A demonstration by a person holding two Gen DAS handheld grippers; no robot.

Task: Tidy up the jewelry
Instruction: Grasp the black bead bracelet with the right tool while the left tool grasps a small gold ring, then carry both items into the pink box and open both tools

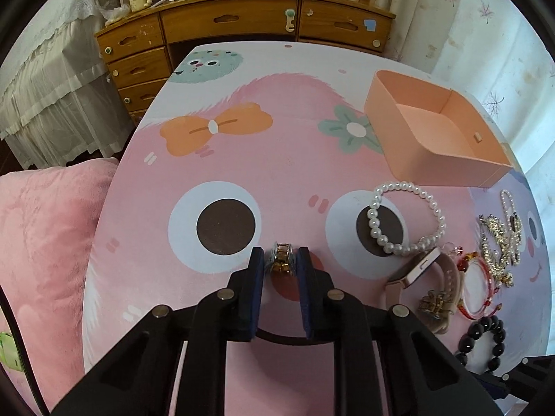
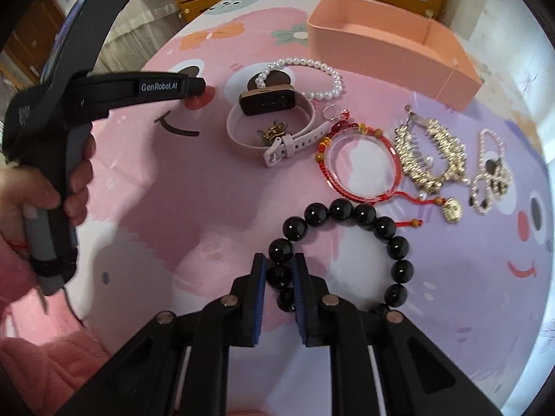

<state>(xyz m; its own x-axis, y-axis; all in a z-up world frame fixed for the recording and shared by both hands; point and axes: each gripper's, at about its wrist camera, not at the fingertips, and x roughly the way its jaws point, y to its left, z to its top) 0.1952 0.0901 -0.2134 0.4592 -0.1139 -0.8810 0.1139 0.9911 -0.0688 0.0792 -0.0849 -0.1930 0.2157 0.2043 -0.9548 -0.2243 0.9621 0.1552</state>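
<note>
My left gripper (image 1: pixel 281 260) is clamped on a small gold clip (image 1: pixel 281 258) at lower centre of the left-wrist view. My right gripper (image 2: pixel 279 270) is clamped on the black bead bracelet (image 2: pixel 347 242) (one bead between the pads), at lower centre. The pink box (image 2: pixel 381 38) sits upper right.

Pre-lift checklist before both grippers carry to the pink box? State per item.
1. Left gripper shut on the small gold clip: ok.
2. Right gripper shut on the black bead bracelet, one bead between the pads: ok.
3. Rest of the bracelet free of the red cord bracelet: not ok, its beads lie over the cord tail.
4. Pink box open, nothing seen inside: ok.
5. Path to the box: pearl bracelet and watch lie between; lift high.
6. Grip firmness: cannot tell.
</note>
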